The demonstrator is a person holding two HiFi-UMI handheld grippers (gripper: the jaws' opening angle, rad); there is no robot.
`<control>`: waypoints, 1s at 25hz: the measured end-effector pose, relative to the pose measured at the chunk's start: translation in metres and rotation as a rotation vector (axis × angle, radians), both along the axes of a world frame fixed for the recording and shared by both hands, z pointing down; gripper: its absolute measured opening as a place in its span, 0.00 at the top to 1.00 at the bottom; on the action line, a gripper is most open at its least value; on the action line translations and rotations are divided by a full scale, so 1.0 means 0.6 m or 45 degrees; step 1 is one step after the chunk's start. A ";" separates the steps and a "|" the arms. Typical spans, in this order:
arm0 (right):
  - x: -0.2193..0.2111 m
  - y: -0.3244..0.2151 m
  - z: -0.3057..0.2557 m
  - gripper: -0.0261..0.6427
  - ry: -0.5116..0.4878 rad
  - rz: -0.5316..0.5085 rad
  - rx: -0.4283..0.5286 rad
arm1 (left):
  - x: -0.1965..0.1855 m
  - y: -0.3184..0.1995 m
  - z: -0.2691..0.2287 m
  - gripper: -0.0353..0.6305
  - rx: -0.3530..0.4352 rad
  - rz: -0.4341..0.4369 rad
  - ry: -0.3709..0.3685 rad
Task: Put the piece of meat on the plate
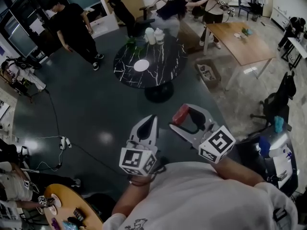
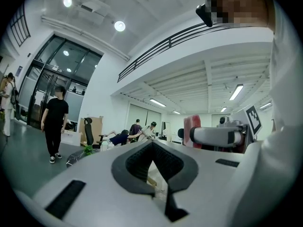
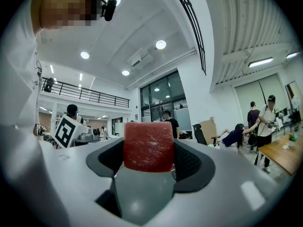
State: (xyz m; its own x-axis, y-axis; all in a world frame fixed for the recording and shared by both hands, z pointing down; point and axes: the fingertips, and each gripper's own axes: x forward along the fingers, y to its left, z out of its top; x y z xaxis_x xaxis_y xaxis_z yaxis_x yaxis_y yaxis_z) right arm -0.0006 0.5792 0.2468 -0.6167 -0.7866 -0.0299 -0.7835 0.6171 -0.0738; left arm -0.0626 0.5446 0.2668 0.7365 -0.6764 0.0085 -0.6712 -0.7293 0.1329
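Observation:
A red block of meat sits between the pads of my right gripper, which is shut on it. From the head view the meat shows at the tip of the right gripper, held level over the dark floor. My left gripper is beside it, jaws closed to a point with nothing in them. A white plate lies on the black marble round table ahead, well apart from both grippers. The left gripper view also catches the meat off to its right.
Two white bottles and a green thing stand at the black table's far edge. Several people stand or bend beyond it. A wooden table is at the right, office chairs nearby, a cable on the floor, a small round table at bottom left.

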 end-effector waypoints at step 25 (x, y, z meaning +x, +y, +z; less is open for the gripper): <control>-0.185 -0.165 -0.021 0.51 -0.026 -0.010 0.021 | -0.170 -0.166 -0.036 0.94 0.047 0.026 0.010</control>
